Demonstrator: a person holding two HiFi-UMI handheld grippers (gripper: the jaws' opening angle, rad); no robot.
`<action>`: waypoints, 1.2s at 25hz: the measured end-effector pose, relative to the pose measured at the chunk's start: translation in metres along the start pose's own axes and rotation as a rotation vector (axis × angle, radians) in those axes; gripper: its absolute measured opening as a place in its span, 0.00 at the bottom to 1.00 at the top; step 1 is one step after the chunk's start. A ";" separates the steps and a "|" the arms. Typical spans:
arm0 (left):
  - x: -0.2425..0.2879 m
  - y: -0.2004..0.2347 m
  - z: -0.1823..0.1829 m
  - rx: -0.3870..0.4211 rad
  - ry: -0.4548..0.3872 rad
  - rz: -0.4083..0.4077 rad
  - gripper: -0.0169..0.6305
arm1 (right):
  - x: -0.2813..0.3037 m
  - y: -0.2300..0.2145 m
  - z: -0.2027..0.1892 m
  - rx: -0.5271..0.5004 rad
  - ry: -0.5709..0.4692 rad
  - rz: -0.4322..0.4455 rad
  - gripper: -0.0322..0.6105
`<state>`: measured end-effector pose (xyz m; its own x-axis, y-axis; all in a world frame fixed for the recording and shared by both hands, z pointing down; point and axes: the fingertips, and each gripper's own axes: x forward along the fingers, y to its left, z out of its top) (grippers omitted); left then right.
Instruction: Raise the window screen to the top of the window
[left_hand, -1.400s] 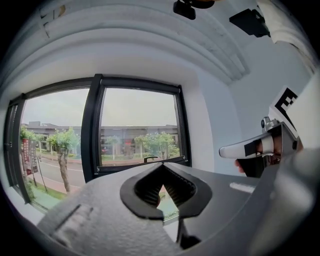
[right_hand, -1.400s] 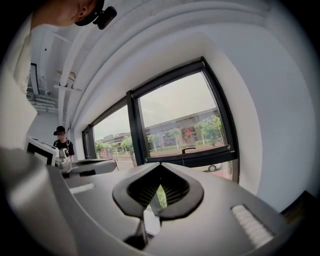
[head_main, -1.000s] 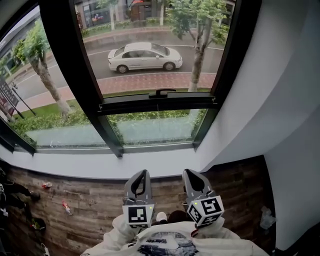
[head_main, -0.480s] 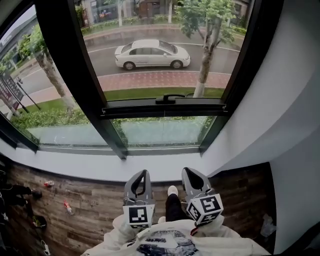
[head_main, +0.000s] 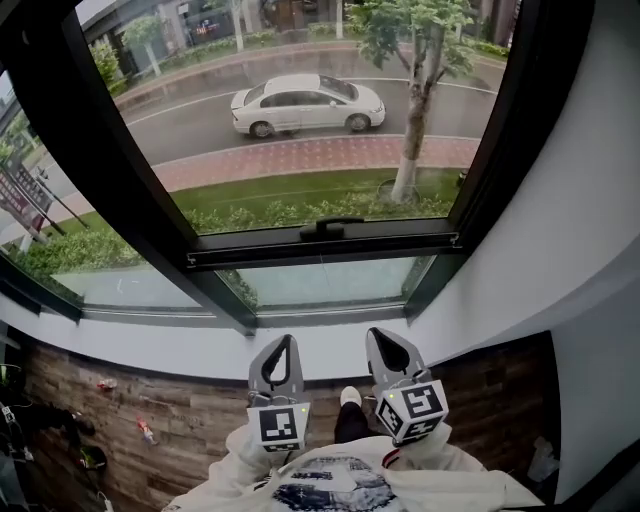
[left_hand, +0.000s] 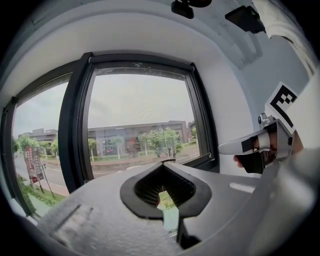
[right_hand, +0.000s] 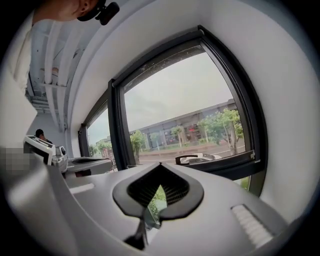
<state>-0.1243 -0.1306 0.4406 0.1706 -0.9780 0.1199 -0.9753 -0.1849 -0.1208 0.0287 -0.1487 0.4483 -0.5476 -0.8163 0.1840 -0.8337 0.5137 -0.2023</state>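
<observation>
Though closed and empty, left gripper (head_main: 284, 347) and right gripper (head_main: 379, 337) below screen handle (head_main: 330, 228).

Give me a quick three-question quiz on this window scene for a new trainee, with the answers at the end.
1. True or false: the grey two-jaw left gripper is touching the small black handle on the black horizontal window bar.
2. What stands on the road outside? A) a red bus B) a white four-door car C) a blue truck
3. Fill in: the jaws of the grey two-jaw right gripper are ____ (open or shut).
Key: 1 false; 2 B; 3 shut.
</observation>
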 end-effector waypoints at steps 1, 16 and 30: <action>0.010 -0.001 0.001 0.002 0.002 0.000 0.03 | 0.006 -0.008 0.003 -0.003 0.002 0.001 0.06; 0.118 0.031 -0.019 0.093 0.093 0.106 0.03 | 0.107 -0.102 0.007 -0.053 0.091 0.025 0.06; 0.181 0.045 -0.106 0.227 0.372 -0.072 0.24 | 0.159 -0.116 -0.030 -0.186 0.209 0.009 0.19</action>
<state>-0.1522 -0.3061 0.5619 0.1347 -0.8682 0.4776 -0.8999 -0.3089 -0.3078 0.0363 -0.3306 0.5303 -0.5414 -0.7492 0.3815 -0.8169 0.5761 -0.0281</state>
